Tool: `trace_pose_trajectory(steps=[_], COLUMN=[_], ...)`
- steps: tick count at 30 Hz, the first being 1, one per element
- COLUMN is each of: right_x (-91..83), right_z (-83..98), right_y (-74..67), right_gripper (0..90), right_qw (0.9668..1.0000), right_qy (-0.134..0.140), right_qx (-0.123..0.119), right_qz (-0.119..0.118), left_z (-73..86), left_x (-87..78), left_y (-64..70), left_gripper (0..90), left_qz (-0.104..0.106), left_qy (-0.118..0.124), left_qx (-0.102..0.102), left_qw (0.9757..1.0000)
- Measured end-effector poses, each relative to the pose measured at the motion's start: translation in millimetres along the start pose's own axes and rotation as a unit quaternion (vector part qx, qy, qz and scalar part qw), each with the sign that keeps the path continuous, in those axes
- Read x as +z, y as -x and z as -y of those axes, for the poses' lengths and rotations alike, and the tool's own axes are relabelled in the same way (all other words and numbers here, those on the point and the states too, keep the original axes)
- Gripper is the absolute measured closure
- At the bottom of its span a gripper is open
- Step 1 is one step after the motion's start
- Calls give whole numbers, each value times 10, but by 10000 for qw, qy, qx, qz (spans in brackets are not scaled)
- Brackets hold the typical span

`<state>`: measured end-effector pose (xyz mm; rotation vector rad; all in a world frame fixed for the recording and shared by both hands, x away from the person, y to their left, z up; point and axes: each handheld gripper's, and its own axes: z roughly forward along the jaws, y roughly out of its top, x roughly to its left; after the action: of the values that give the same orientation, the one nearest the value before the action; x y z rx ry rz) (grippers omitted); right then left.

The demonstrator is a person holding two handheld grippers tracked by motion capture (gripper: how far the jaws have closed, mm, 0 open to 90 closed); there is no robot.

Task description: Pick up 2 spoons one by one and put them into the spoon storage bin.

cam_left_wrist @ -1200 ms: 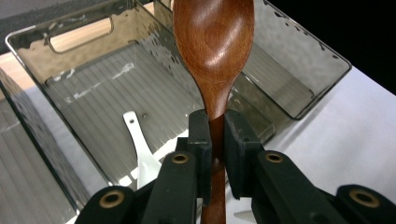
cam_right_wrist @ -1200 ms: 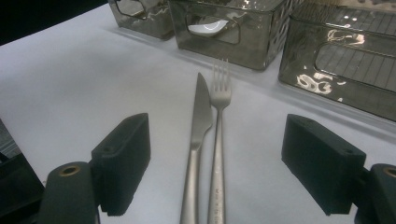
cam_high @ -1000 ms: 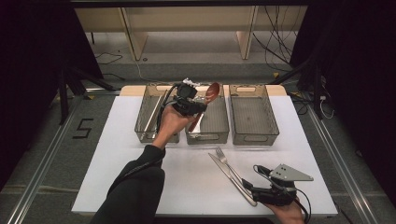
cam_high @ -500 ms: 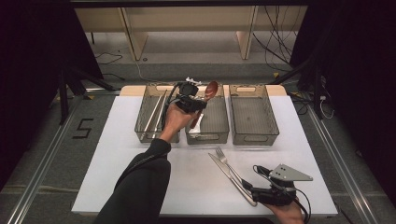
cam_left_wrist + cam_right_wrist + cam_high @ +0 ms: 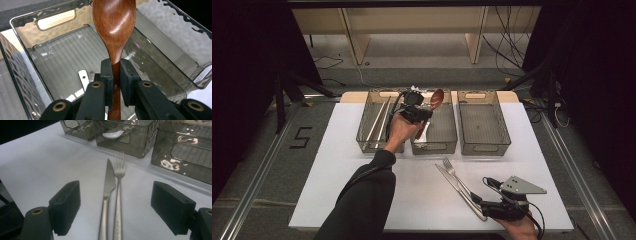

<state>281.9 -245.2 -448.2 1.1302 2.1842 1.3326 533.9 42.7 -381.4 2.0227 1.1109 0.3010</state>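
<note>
— While the right hand-held gripper (image 5: 484, 207) sits at the near edge of the worktop (image 5: 337, 170), how do its jaws stand?
— Spread wide, pinching nothing. In the right gripper view the knife (image 5: 107, 192) and the fork (image 5: 118, 190) lie side by side on the white surface between the two black pads, apart from both.
— And relative to the middle bin (image 5: 447, 131)?
— Knife and fork lie on the near side of it, their tips pointing toward its front wall, with a strip of bare worktop between. To the left of them, on the near side of the bins, the white surface is open up to the sleeve (image 5: 362, 195).
— Where is the wooden spoon (image 5: 115, 27)?
— Over the middle bin, pinched at its handle by the left hand-held gripper (image 5: 115, 75), pads pressed on either side. The bowl points up and toward the bin's far wall with the handle cutout. It hangs clear of the side walls; I cannot tell whether its lower end touches the floor.
— Anything under it?
— A white piece (image 5: 83, 80) lies on the bin floor, just left of the jaws.
— Neighbours?
— The left bin (image 5: 374, 125) holds long light sticks (image 5: 379, 122); the right bin (image 5: 484, 125) stands just beside the middle one.
</note>
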Motion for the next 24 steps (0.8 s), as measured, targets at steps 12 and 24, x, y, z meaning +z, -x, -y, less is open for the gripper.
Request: trace_pose_trajectory(steps=[12,24], right_x=[-12,-4], right_z=[-3,-2], right_y=[-2,-6], right_gripper=[246,246], right_qw=[10000,10000], right_qy=[-4,12], right_qx=[0,-16], right_qz=[10,54], left_z=[37,304], left_x=[-118,-642], left_y=[-34,-135], left_gripper=[519,336], left_qz=[116,231], left_qy=[-24,223], left_qx=[-239,-365], left_qw=[9996,9988])
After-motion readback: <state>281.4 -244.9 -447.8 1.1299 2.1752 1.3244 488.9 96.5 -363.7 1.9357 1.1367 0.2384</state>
